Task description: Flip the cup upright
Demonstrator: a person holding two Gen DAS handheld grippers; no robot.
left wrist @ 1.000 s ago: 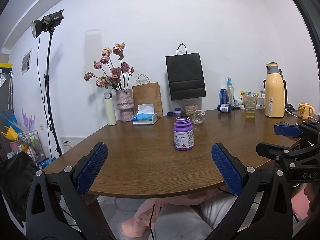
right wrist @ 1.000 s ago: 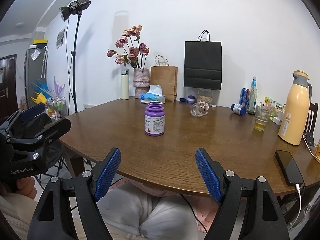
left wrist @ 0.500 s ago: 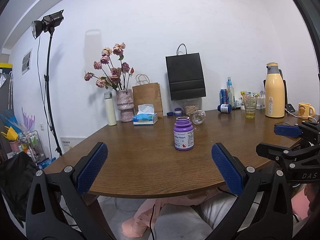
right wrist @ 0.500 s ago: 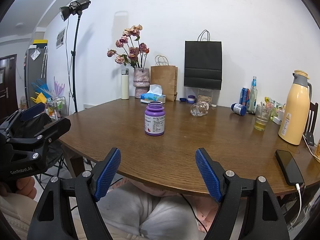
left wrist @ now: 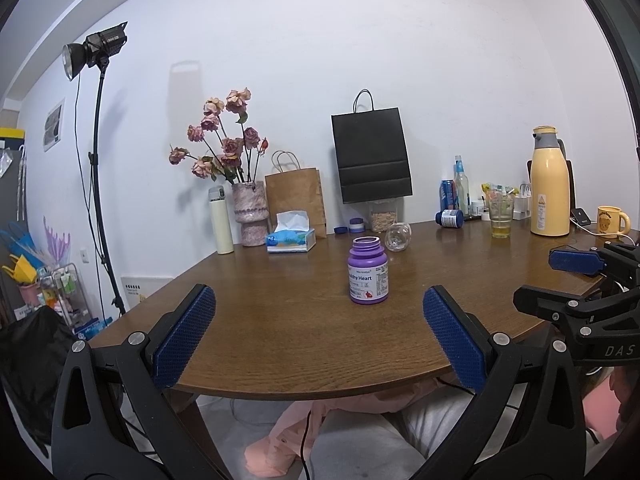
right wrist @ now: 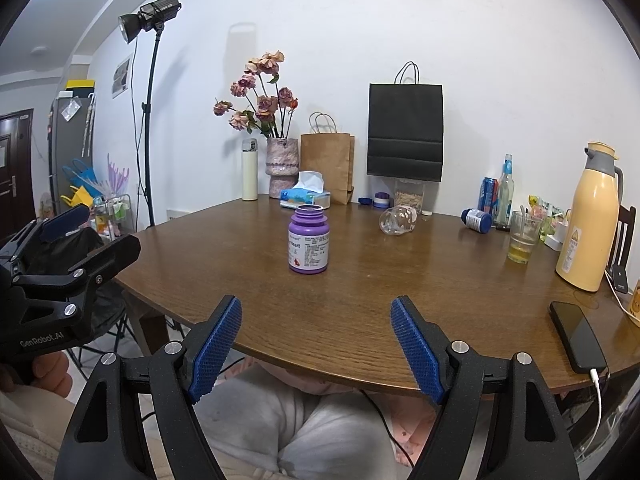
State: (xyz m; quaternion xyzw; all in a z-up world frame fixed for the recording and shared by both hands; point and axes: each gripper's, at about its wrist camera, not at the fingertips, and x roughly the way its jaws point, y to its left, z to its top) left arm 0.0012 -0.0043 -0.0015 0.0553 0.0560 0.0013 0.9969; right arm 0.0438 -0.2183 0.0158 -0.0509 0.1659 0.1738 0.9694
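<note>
A clear glass cup (left wrist: 397, 237) lies on its side on the brown table (left wrist: 280, 320), far back behind a purple bottle (left wrist: 367, 276); it also shows in the right wrist view (right wrist: 397, 220). My left gripper (left wrist: 316, 336) is open and empty, held at the table's near edge. My right gripper (right wrist: 316, 344) is open and empty too, at the near edge. Each gripper shows at the side of the other's view: the right one in the left wrist view (left wrist: 576, 280), the left one in the right wrist view (right wrist: 64, 240).
The purple bottle (right wrist: 308, 239) stands upright mid-table. At the back stand a vase of flowers (left wrist: 250, 212), tissue box (left wrist: 291, 236), paper bags (left wrist: 372, 160), a glass of yellow drink (left wrist: 501, 218), a yellow thermos (left wrist: 549, 188) and a mug (left wrist: 611, 222). A phone (right wrist: 576, 336) lies at the right edge.
</note>
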